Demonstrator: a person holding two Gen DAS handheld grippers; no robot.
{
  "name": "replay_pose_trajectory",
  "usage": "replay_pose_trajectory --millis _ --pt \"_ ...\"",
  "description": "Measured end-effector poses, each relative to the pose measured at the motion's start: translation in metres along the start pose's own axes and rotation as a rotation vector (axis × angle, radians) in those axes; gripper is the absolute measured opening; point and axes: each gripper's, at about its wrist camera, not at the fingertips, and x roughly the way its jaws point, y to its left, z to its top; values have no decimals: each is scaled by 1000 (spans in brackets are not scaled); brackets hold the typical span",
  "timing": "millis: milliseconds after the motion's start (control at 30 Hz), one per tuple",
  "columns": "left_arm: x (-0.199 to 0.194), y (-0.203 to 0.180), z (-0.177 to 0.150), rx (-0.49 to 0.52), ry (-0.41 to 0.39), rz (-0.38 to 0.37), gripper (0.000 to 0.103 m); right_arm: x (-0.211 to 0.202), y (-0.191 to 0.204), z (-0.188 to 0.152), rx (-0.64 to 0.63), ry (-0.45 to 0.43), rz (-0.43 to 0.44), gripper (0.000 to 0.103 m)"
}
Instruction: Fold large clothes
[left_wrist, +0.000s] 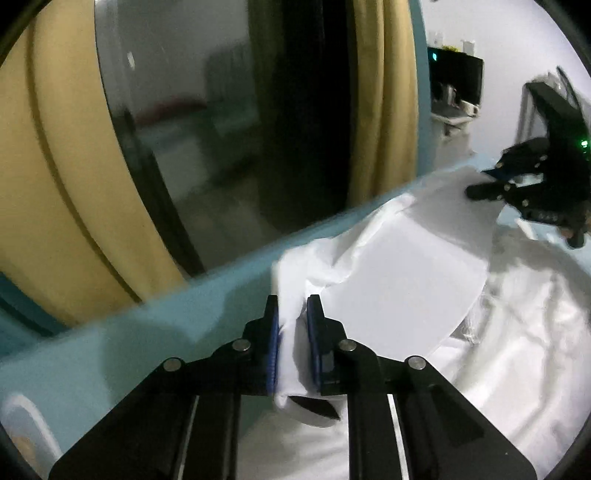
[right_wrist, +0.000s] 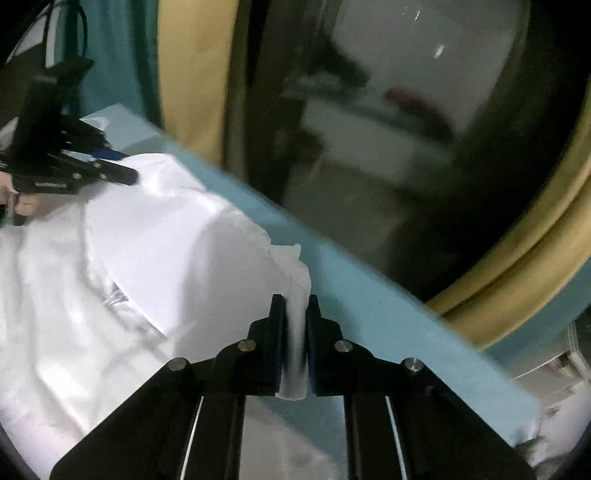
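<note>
Light blue table: white garment spread on it, crumpled, reaching up to the far edge.

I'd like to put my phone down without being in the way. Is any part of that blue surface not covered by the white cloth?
Only a bare strip of the blue surface shows, between the white garment and the glass door behind. The rest is crowded: the garment covers it, with the left gripper and right gripper each shut on a far corner.
</note>
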Motion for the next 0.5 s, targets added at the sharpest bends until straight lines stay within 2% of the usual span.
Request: replay_pose_trajectory --millis 67,100,200,300,367,467,500 --pt "-5 -9 1 64 -57 47 16 0 17 -2 -97 -25 -119 10" --pt "-7 -15 0 96 -71 70 16 2 24 -5 -129 -24 -143 10" --pt "-6 -34 -12 177 -49 100 16 10 36 -19 -146 7 -150 10" --pt "-10 -48 -19 233 -46 138 16 2 37 -30 -132 -28 -171 11" --pt "-17 -52 -24 240 -49 163 16 -4 34 -32 -92 -24 -115 17" --pt "-30 -54 -27 240 -76 194 16 -11 5 -41 80 1 67 19" --pt "-36 -53 -28 227 -82 190 16 -16 1 -43 134 -9 99 19"
